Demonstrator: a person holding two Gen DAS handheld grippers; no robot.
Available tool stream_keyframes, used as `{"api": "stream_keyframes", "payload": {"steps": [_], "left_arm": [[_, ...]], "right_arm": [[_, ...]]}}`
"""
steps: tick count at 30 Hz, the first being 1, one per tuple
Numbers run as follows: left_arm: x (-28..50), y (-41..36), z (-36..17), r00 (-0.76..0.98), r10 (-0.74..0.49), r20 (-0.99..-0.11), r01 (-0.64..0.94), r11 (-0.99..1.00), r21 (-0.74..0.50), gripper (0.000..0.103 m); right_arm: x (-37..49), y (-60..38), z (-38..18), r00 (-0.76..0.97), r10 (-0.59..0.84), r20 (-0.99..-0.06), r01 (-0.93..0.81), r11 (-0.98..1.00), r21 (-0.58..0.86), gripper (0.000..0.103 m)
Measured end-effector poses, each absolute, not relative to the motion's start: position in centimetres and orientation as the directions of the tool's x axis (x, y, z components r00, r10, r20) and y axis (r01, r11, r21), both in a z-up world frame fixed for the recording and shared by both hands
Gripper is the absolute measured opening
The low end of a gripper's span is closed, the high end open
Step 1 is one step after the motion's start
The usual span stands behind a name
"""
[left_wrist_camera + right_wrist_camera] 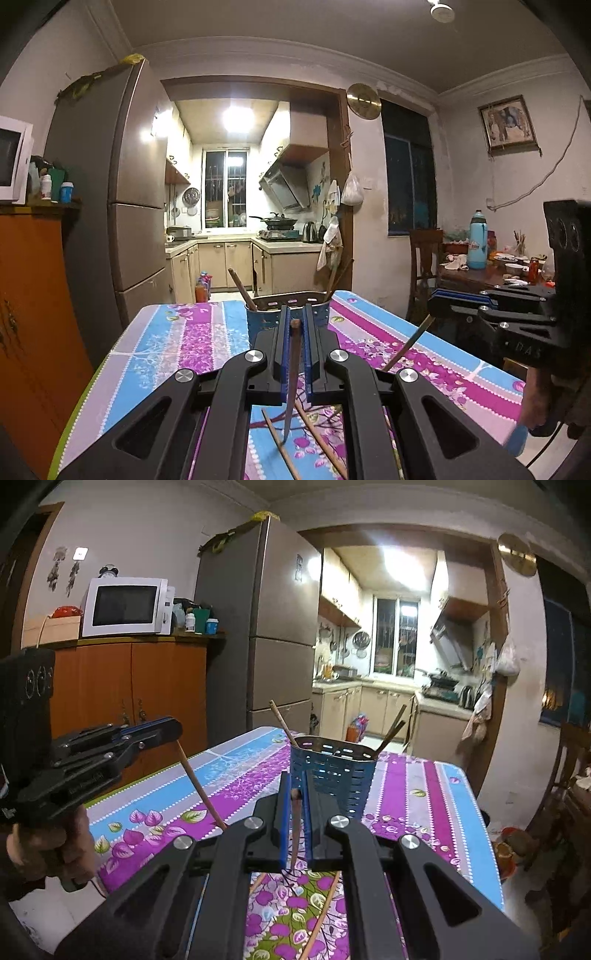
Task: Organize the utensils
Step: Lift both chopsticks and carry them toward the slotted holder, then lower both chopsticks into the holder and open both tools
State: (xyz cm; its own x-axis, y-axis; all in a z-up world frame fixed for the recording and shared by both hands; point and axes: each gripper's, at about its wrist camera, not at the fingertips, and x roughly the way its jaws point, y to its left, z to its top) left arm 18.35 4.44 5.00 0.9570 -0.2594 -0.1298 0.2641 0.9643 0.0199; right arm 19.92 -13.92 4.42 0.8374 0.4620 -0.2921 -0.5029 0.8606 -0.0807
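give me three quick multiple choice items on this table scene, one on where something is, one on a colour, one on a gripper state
1. Where does the perforated holder stand?
A. on the floral tablecloth
B. on top of the microwave
C. on the kitchen counter

2. What colour is the holder?
A. red
B. blue
C. white

3. How is the left gripper set?
A. wide open over the cloth
B. shut on a chopstick
C. shut on a spoon

Answers:
1. A, its base sits on the purple and blue cloth in both wrist views.
2. B, its walls are blue, with chopsticks leaning out of the top.
3. B, a thin brown stick runs between the blue pads and hangs below them; the right gripper grips its own chopstick likewise.
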Motion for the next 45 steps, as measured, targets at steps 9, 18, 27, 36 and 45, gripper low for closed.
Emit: {"api": "stream_keyframes", "payload": {"steps": [9, 18, 27, 36, 45], "left_arm": [[20.7, 4.0, 6.2, 0.957, -0.253, -0.143, 0.261, 0.965, 0.035, 0.007], [22.3, 3.3, 8.1, 0.952, -0.262, -0.160, 0.269, 0.963, 0.024, 0.007], [22.3, 2.8, 9.3, 0.949, -0.268, -0.167, 0.276, 0.961, 0.028, 0.007], [23.4, 2.5, 12.2, 0.951, -0.265, -0.159, 0.273, 0.961, 0.033, 0.007], [25.6, 2.5, 18.1, 0.962, -0.249, -0.114, 0.254, 0.967, 0.032, 0.007]], "right_arm": [[22.6, -13.2, 6.3, 0.814, 0.471, -0.340, -0.518, 0.853, -0.058, 0.005], [24.5, -13.8, 7.8, 0.813, 0.465, -0.350, -0.509, 0.860, -0.040, 0.005], [25.6, -14.0, 9.2, 0.836, 0.450, -0.315, -0.489, 0.871, -0.055, 0.005], [27.1, -13.8, 13.2, 0.855, 0.441, -0.272, -0.480, 0.872, -0.095, 0.005], [29.4, -14.1, 18.7, 0.868, 0.443, -0.222, -0.472, 0.877, -0.096, 0.005]]}}
